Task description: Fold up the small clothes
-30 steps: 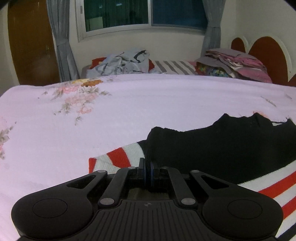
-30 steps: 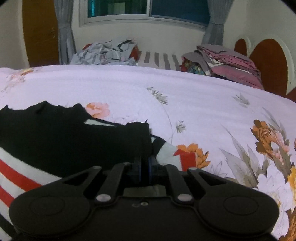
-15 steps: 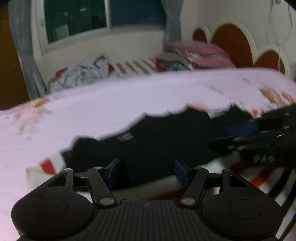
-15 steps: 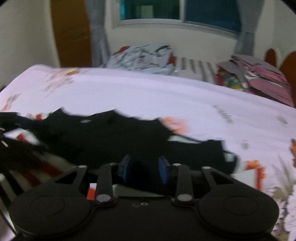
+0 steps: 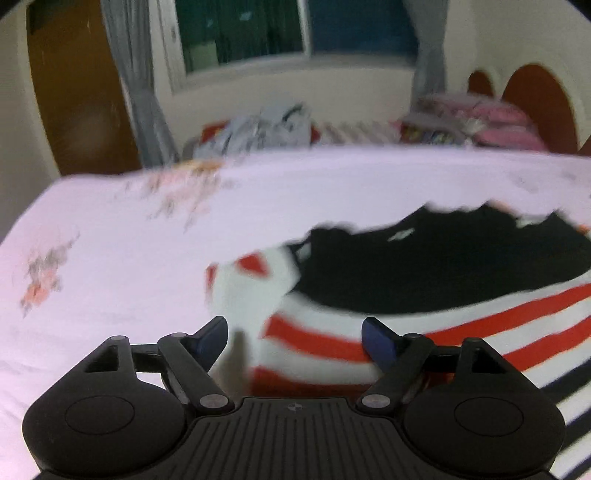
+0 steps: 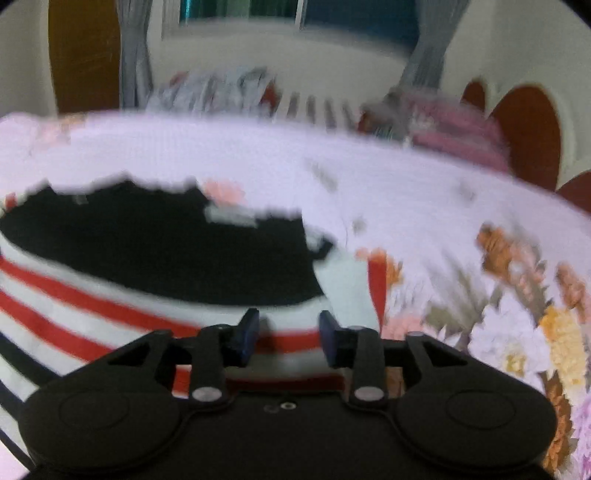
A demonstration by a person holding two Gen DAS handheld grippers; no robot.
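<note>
A wide bed [image 5: 258, 206] fills both wrist views, covered by a pale lilac sheet [image 6: 369, 177] printed with flowers, with a dark wooden headboard [image 5: 535, 103] at the far right and a curtained window [image 5: 295, 29] on the wall behind. Along the bed's far edge sit a rumpled heap of grey clothes [image 5: 266, 125] and a neater stack of pink folded items [image 5: 491, 118]; both are blurred. Near the front edge lies the task's garment, a small top [image 5: 424, 288] with a black upper part and red, white and black stripes, spread flat with one short striped sleeve [image 5: 258, 280] sticking out to the left in the left view and the other sleeve [image 6: 354, 280] to the right in the right view. The left hand-held gripper [image 5: 293, 339] hangs just above the striped cloth beside the left sleeve, its blue pads wide apart and opening, nothing pinched between them. The right hand-held gripper [image 6: 288, 334] hangs over the stripes beside the right sleeve, pads narrowly apart and also opening, cloth under them but not clamped. The step in hand looks like regrasping after a fold; to do it well, each gripper should probably pinch a single clean edge at matching spots on both sides, lift evenly, and lay the cloth down without dragging wrinkles into it
</note>
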